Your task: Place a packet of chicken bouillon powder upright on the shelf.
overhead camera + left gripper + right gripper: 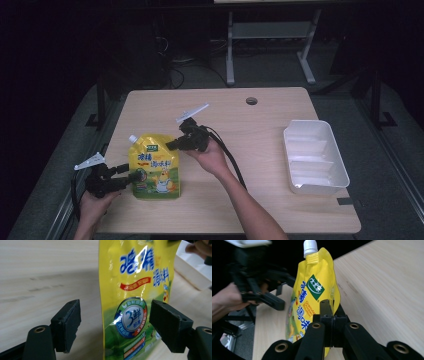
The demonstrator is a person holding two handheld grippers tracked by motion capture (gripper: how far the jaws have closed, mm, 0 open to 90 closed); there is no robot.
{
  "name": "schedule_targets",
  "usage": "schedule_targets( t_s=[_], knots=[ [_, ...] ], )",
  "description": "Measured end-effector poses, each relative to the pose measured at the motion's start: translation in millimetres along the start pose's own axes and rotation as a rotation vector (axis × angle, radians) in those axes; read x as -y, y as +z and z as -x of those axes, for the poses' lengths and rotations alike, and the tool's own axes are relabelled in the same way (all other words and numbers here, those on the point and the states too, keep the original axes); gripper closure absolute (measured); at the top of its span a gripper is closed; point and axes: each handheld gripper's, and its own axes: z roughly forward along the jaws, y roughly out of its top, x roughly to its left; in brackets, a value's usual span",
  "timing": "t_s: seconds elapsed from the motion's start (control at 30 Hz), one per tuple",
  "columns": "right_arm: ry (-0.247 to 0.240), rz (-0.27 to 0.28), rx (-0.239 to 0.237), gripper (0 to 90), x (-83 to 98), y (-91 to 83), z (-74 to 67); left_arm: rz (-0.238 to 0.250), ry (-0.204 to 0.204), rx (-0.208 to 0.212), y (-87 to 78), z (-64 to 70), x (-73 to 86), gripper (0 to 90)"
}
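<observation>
Yellow glossy spouted plastic pouch (pixel 155 167) stands at the pale wooden table's (pixel 260 200) front-left; my right gripper (pixel 171 145) pinches its edge; my left gripper (pixel 115 325) straddles it, jaws apart.

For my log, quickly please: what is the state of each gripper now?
Left gripper: open, its jaws on either side of the yellow pouch.
Right gripper: closed on the pouch's edge.

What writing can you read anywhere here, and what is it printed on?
"3鲜": blue round badge low on the yellow pouch.
"Granulat…": small orange line on the pouch front, partly hidden by the right claw.
Large blue Chinese characters, green logo, small badge print: too stylised or small to read reliably.
White tray: no text.
</observation>
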Motion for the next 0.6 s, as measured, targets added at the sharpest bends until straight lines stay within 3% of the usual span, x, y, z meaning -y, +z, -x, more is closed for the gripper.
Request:
schedule_targets(
  t_s=[0.03,0.07,0.1,0.13,0.17,0.23,0.3,0.43,0.47,0.6],
  knots=[
    [-0.016,0.004,-0.003,89.3,-1.9,-1.7,-4.2,-0.01,0.0,0.018,1.7,0.1,0.2,25.5],
    [-0.047,0.017,-0.021,89.3,-4.9,-4.9,-13.1,-0.024,0.008,0.07,3.8,0.3,0.7,32.8],
    [-0.047,0.017,-0.021,89.3,-4.9,-4.9,-13.1,-0.024,0.008,0.07,3.8,0.3,0.7,35.0],
    [-0.059,0.021,-0.024,89.3,-5.8,-5.7,-16.3,-0.031,0.008,0.093,4.7,1.1,0.6,35.0],
    [-0.093,0.027,-0.026,89.3,-7.8,-7.9,-24.7,-0.029,0.017,0.126,4.7,2.0,0.0,42.4],
    [-0.101,0.027,-0.027,89.2,-8.3,-8.5,-26.4,-0.031,0.015,0.141,4.4,2.4,-0.4,44.0],
    [-0.107,0.023,-0.033,88.8,-8.6,-10.7,-28.9,-0.037,0.03,0.173,2.6,2.0,-0.1,56.9],
    [-0.094,0.023,-0.049,87.5,-7.8,-12.1,-24.5,-0.057,0.059,0.191,3.2,3.8,-0.7,66.8],
    [-0.094,0.021,-0.047,87.0,-7.7,-11.9,-23.7,-0.076,0.087,0.188,4.9,6.3,-1.4,68.2],
    [-0.078,0.015,-0.058,83.1,-7.2,-10.6,-18.1,-0.093,0.123,0.184,6.0,10.6,-2.6,71.4]
  ],
)
